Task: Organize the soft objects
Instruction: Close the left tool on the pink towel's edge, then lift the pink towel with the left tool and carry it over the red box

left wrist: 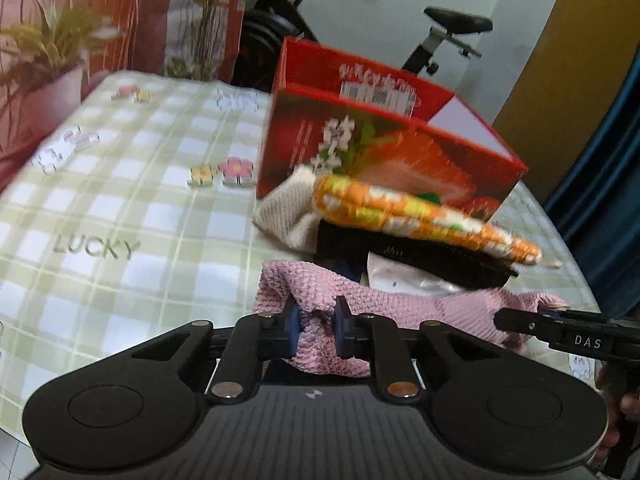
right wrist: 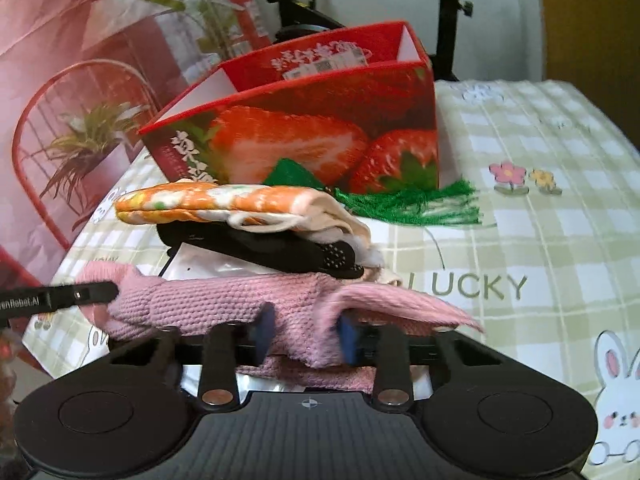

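Observation:
A pink knitted cloth (left wrist: pixel 400 312) (right wrist: pixel 224 300) lies stretched at the front of a pile of soft things. My left gripper (left wrist: pixel 316 330) is shut on one end of it, and my right gripper (right wrist: pixel 306 334) is shut on the other end. Each gripper's black finger shows at the edge of the other's view. Behind the pink cloth lie an orange patterned pouch (left wrist: pixel 420 216) (right wrist: pixel 208 202), a black item (left wrist: pixel 440 262) (right wrist: pixel 280 252), a beige knit (left wrist: pixel 292 208) and a white packet (left wrist: pixel 400 276). A red strawberry box (left wrist: pixel 392 148) (right wrist: pixel 320 128) stands open behind the pile.
The green-and-white checked tablecloth (left wrist: pixel 120 208) (right wrist: pixel 540 240) covers the table. A green tassel (right wrist: pixel 416 204) lies by the box. A potted plant (left wrist: pixel 52 64) stands at the table's far side, an exercise bike (left wrist: pixel 440 32) behind. A person's hand (left wrist: pixel 616 408) holds the right gripper.

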A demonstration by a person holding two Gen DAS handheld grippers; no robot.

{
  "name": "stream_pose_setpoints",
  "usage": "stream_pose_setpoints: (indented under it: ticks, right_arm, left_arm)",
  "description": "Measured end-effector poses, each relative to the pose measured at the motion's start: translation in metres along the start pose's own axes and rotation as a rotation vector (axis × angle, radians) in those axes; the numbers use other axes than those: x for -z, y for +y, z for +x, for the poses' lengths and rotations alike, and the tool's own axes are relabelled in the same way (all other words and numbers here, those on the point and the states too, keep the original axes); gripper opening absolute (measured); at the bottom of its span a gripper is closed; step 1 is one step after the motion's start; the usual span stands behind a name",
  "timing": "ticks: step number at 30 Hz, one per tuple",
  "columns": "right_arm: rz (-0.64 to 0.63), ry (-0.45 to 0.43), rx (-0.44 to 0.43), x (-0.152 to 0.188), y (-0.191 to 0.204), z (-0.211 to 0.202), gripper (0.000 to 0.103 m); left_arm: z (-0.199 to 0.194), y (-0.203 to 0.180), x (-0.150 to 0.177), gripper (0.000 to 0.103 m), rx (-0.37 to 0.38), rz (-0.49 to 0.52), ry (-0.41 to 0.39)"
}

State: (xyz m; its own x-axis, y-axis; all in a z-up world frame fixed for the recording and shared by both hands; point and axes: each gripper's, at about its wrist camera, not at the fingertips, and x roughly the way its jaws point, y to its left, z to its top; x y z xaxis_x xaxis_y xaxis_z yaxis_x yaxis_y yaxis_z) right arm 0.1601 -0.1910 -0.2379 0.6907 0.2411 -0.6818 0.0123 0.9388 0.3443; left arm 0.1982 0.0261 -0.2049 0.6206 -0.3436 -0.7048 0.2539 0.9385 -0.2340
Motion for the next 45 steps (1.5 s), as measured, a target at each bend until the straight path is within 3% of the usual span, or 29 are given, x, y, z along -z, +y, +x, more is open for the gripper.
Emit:
stream_pose_setpoints:
  ticks: [3, 17, 25, 37, 45]
  right_arm:
    - [0.011, -0.035, -0.005, -0.006, -0.001, -0.016, 0.008]
    - [-0.029, -0.181, -0.050, -0.032, 0.011, -0.081, 0.006]
    - [-0.113, -0.263, -0.065, -0.090, 0.026, -0.101, 0.006]
    - [-0.239, -0.295, 0.075, -0.204, 0.025, -0.029, 0.006]
    - [-0.238, -0.189, 0.111, -0.230, 0.004, 0.051, 0.006]
  left_arm:
    - [-0.015, -0.001, -0.004, 0.016, -0.002, -0.009, -0.046]
    - [-0.074, -0.024, -0.021, 0.016, 0.052, 0.007, -0.219]
    - [-0.089, -0.041, -0.067, 0.016, 0.051, 0.056, -0.338]
    - [-0.019, -0.057, -0.154, 0.016, -0.053, 0.083, -0.356]
    - [0.059, -0.059, -0.178, 0.016, -0.083, 0.132, -0.193]
